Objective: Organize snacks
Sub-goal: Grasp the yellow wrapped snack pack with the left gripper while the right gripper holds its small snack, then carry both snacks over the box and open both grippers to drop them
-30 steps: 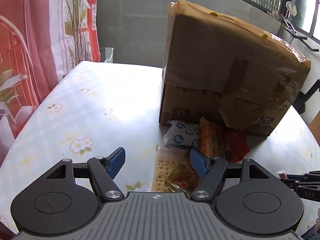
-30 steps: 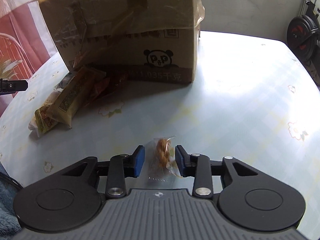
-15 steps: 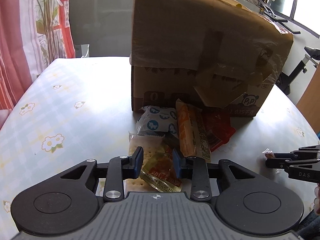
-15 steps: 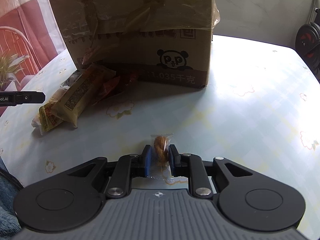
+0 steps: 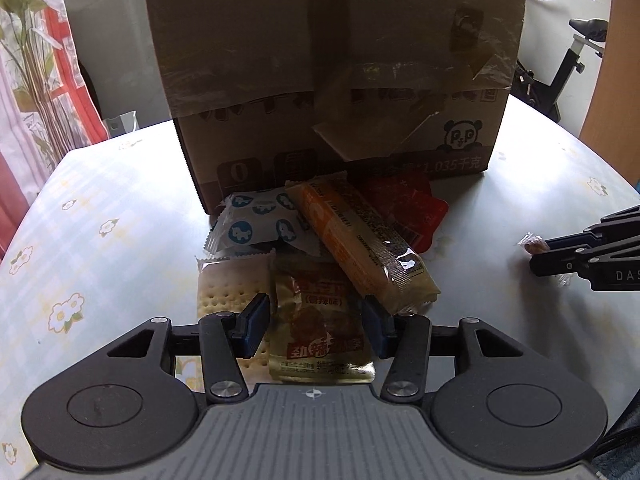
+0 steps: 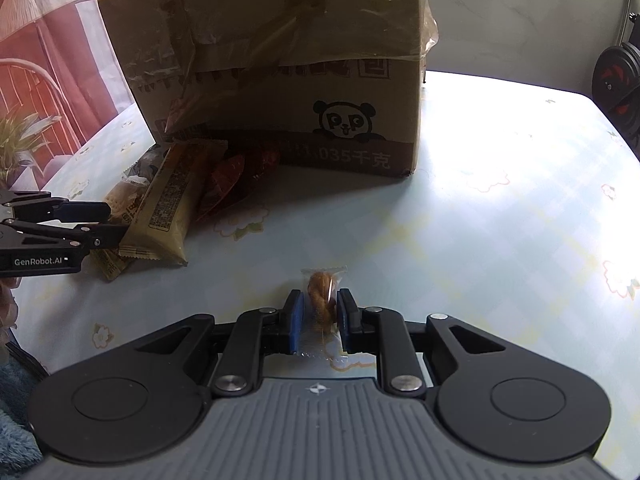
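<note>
The left gripper [image 5: 316,322] hovered over the snack pile in front of the cardboard box [image 5: 332,60], jaws opening w/ the clear spicy-snack pouch [image 5: 320,328] between them, pads not pressing on it. That pouch looked light, floppy & slick; I'd guess it buckles if pinched mid-body, so the flat sealed edge or a squeeze across its narrow width seemed best. It lay on the cracker pack [image 5: 230,284], which I judged brittle, so pressing down hard was a risk. The long orange bar [image 5: 360,244] leaned just beside it, touching the right pad.

The right gripper [image 6: 318,316] was clenched on a small twist pastry in clear wrap [image 6: 320,296], low over the table [image 6: 500,220], well apart from the pile. Light, crumbly probably; a gentle grip looked enough.
</note>
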Action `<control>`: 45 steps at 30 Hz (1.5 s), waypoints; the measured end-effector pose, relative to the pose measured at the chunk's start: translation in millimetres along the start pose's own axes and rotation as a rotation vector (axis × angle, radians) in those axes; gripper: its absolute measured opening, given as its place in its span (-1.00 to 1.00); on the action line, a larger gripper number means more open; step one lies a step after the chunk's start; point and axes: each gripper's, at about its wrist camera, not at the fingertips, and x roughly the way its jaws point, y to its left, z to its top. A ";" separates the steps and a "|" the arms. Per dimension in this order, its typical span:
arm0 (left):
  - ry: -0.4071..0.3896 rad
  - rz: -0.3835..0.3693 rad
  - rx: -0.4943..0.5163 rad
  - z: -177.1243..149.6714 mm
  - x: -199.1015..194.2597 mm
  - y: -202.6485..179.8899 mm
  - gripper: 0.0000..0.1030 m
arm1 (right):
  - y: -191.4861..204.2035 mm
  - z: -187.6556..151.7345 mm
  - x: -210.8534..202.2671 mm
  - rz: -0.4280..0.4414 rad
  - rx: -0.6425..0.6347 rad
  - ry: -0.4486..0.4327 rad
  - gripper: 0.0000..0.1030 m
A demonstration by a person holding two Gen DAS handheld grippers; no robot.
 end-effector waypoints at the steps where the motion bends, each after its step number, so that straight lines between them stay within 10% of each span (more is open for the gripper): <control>1: -0.001 -0.008 0.004 -0.2 0.3 -2.7 0.03 | -0.1 -0.4 -0.1 0.001 0.001 -0.001 -0.62; 20: 0.078 0.028 -0.099 5.2 32.9 -2.7 0.72 | 1.3 -0.3 -1.1 -0.001 0.003 -0.004 -0.61; 30: 0.043 0.001 -0.100 -5.3 15.5 -4.3 -0.11 | 0.9 -0.2 -0.8 0.001 0.005 -0.002 -0.61; 45: -0.133 0.070 -0.150 17.9 -47.2 22.3 -0.11 | 3.5 13.1 -29.1 0.008 -0.023 -0.111 -0.62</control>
